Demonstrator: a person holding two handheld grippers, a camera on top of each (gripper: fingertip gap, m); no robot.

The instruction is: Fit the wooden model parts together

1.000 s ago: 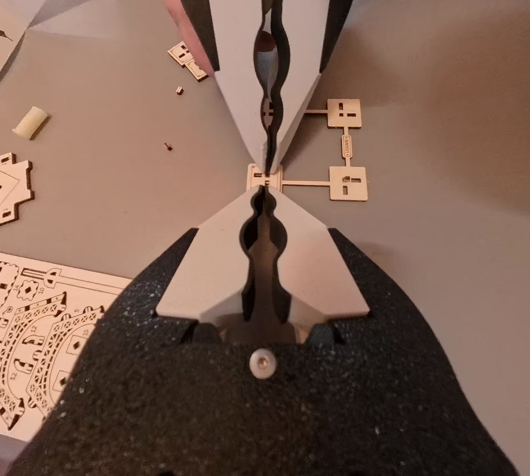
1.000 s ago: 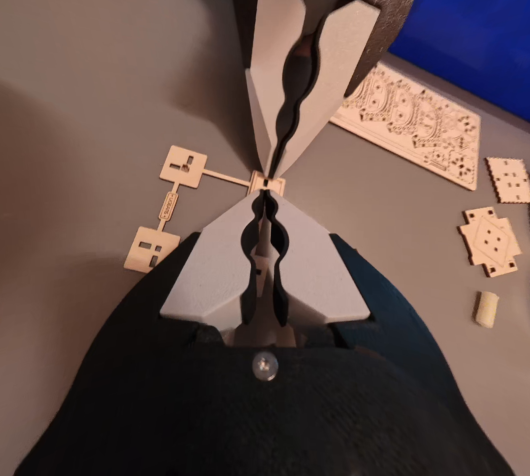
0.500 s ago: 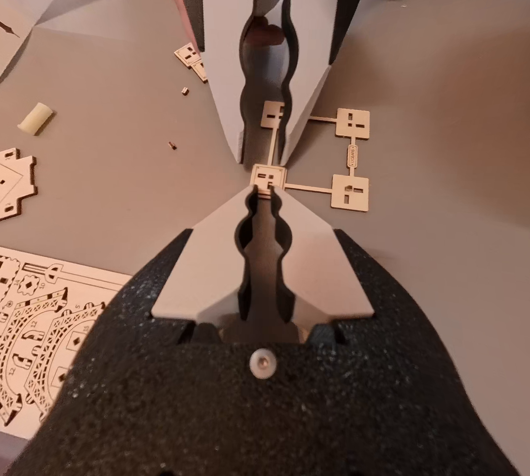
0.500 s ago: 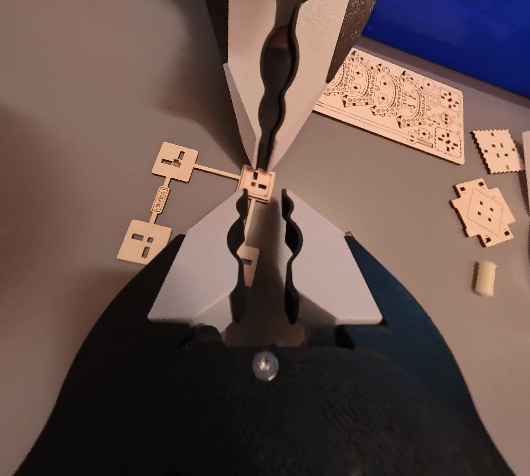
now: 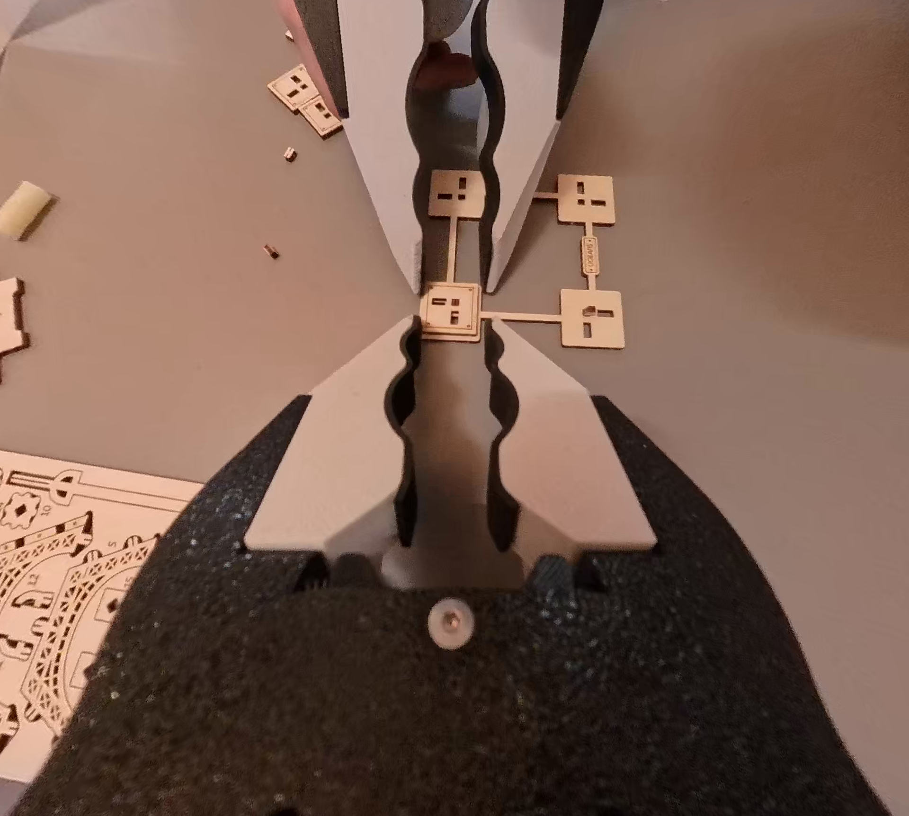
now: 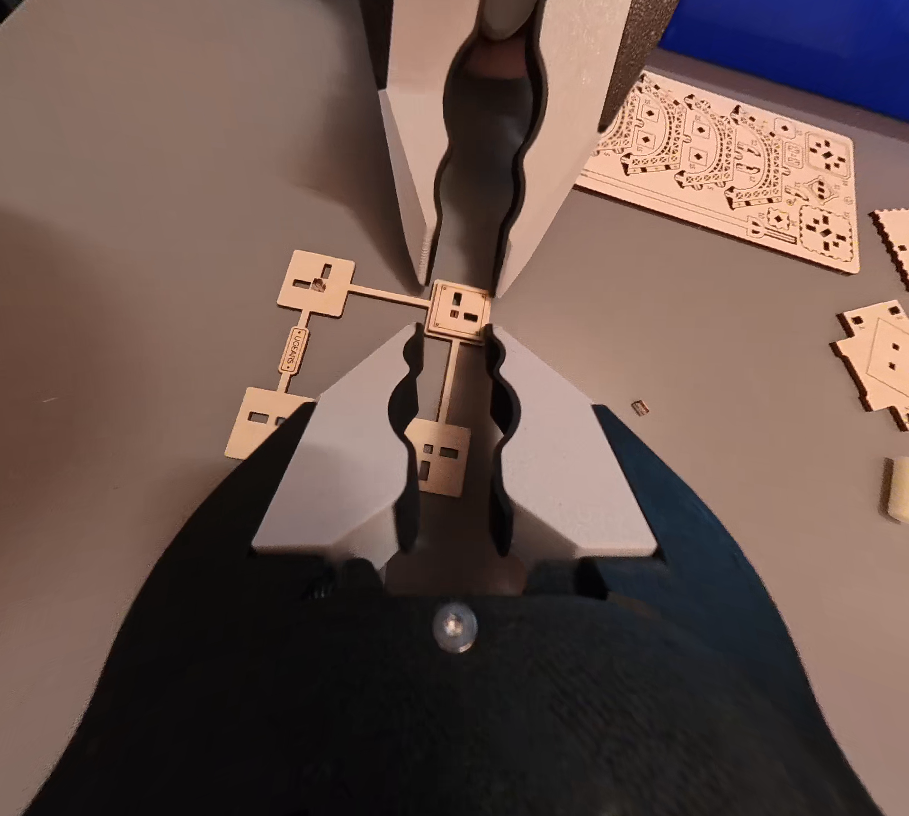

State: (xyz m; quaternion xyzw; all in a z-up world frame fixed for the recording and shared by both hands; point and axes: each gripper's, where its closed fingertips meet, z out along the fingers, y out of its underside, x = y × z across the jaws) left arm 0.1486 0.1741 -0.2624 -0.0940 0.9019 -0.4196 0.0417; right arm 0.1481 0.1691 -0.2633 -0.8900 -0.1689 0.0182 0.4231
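Both grippers, left (image 5: 452, 330) and right (image 6: 452, 332), are now gaping empty around the stacked square (image 5: 450, 311); remaining frame (image 5: 590, 313) squares are awaiting pieces.

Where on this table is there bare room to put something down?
The widest bare stretch of grey table lies beyond the four-square wooden frame, on the side away from the parts sheet. It is crowded past the small squares, the white roll and the open left gripper.

Dim, warm light; soft shadows, wide-angle bending, edges perhaps slightly blurred.
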